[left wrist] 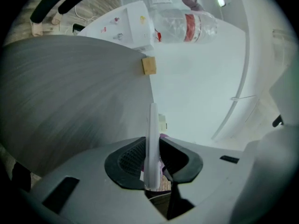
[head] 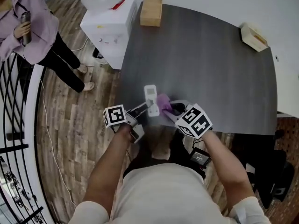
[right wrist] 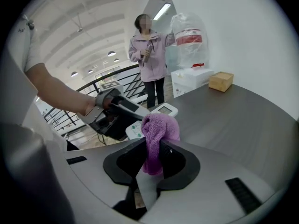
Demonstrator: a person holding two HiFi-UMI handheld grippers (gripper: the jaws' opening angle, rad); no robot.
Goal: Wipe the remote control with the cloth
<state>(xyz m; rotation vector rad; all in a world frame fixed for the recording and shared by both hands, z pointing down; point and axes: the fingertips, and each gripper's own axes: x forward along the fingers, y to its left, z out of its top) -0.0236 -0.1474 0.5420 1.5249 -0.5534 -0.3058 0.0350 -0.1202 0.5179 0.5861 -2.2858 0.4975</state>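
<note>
The left gripper [left wrist: 152, 169] pinches the remote control [head: 151, 98] by its near end over the surface [head: 210, 55]; the right gripper [right wrist: 156, 167], clamped on the purple cloth [right wrist: 158, 134] just beside that remote control, should stroke lightly along its face

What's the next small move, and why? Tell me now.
Probably draw the purple cloth, pinched in the right claw, across the remote control: the left claw clamps it by one end, and the cloth sits right beside it.
</note>
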